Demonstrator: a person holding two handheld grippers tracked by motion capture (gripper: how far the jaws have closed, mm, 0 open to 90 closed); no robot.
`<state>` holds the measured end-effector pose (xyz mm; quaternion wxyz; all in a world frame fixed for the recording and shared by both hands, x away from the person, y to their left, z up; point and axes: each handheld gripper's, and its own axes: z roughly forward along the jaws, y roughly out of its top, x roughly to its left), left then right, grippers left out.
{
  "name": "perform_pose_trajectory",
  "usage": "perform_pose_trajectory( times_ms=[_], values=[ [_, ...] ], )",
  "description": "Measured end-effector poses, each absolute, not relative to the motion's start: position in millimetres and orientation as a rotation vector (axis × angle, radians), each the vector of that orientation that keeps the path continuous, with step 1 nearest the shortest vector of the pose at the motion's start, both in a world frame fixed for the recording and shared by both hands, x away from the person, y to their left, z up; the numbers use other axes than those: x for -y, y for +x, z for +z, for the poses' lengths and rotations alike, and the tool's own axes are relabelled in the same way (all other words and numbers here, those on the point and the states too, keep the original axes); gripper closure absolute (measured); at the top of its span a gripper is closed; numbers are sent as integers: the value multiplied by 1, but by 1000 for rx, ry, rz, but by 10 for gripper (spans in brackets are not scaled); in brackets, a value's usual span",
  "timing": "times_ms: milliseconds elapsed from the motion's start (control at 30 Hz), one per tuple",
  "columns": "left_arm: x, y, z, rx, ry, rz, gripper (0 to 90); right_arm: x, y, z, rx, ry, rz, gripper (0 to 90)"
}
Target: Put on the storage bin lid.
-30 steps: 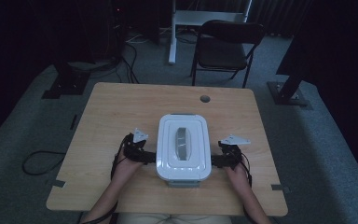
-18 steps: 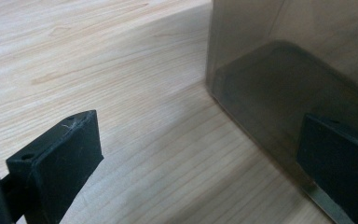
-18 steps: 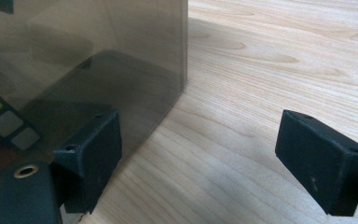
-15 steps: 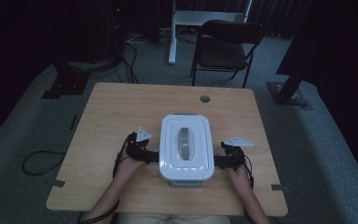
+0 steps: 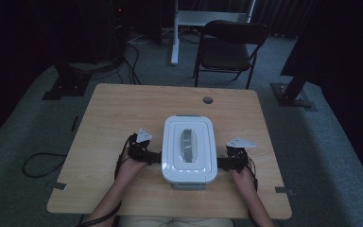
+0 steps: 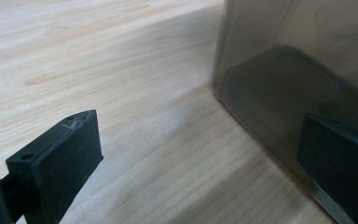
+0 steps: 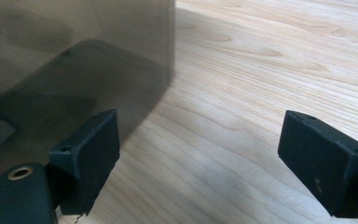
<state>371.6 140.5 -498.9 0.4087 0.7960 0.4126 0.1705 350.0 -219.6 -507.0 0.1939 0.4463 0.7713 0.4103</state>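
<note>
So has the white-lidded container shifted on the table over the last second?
Yes, slightly. The container has slid toward the person's edge of the table, widening its gap from the cable hole, with the left gripper and right gripper flanking it.

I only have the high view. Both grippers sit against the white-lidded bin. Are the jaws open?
Observer: Yes. In the left gripper view, the left gripper is wide open, one jaw by the bin wall.
Operator: Right side?
Observer: Right gripper is also open, nothing between its jaws but bare table.
Operator: Bin wall opaque?
Observer: No, smoky translucent; a dark shape shows through it.
</note>
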Motion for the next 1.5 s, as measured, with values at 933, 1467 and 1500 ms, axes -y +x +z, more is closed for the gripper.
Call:
perform_pose_trajectory(
  times_ms=[933,1467,1500],
  values=[
    [-161,368,-487,-1006,1964,433,11,225,350,-501,-2107,1269,1168,125],
    [-185,361,-493,-1070,1979,440,11,237,344,-503,-2060,1320,1129,123],
    [-187,360,-494,-1075,1976,439,11,239,344,-503,-2058,1320,1127,123]
  ],
)
